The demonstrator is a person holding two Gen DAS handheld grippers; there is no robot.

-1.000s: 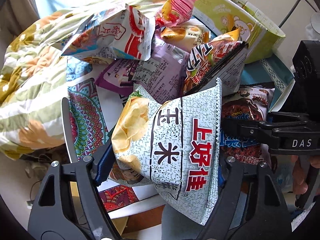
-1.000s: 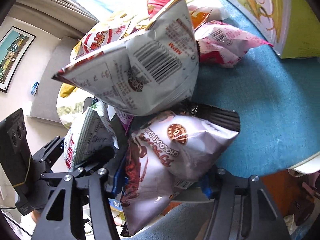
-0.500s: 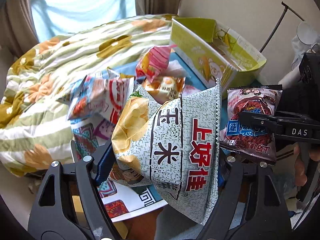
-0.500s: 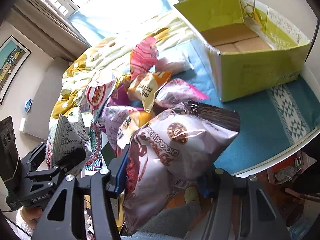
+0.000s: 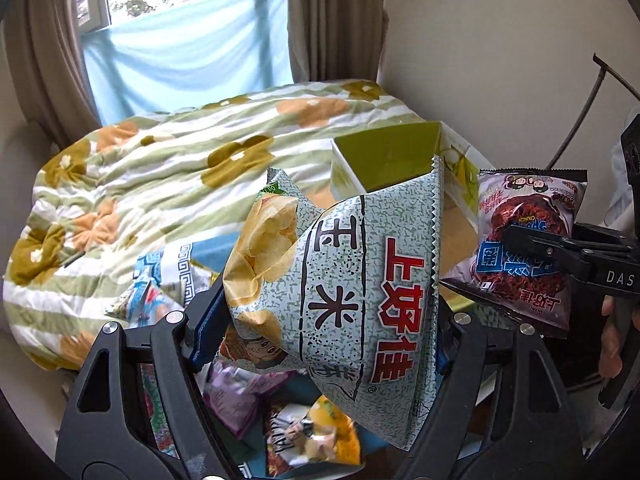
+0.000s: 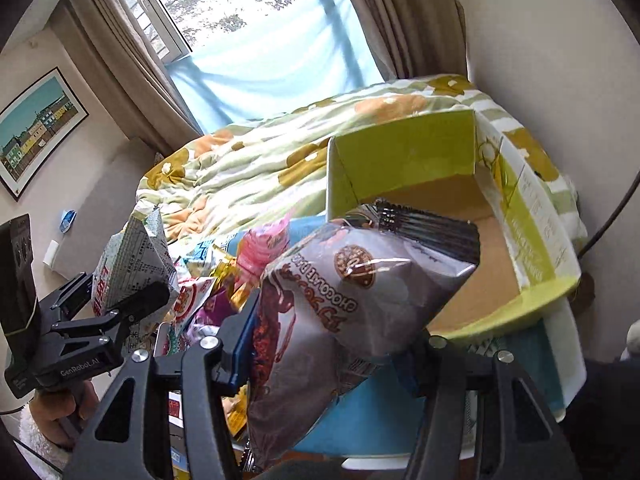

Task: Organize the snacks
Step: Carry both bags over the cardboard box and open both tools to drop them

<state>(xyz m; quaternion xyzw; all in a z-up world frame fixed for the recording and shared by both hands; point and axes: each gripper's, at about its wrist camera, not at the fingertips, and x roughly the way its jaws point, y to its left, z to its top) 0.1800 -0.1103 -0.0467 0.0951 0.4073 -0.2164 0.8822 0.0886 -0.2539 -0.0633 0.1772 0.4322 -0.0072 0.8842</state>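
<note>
The right tool [image 6: 328,344] was clamped on a chocolate snack bag [image 6: 360,304], the left tool [image 5: 320,332] on a corn snack bag [image 5: 360,288]. The open green box [image 6: 532,216] lay ahead, nearer the right tool, beyond its bag.

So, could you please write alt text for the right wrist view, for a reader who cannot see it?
The right gripper clamps a silvery-purple chocolate snack bag, held up in front of an open green cardboard box that looks empty. At left, the left gripper holds a pale speckled snack bag above a pile of snack packets, with a floral quilt and window behind.
</note>
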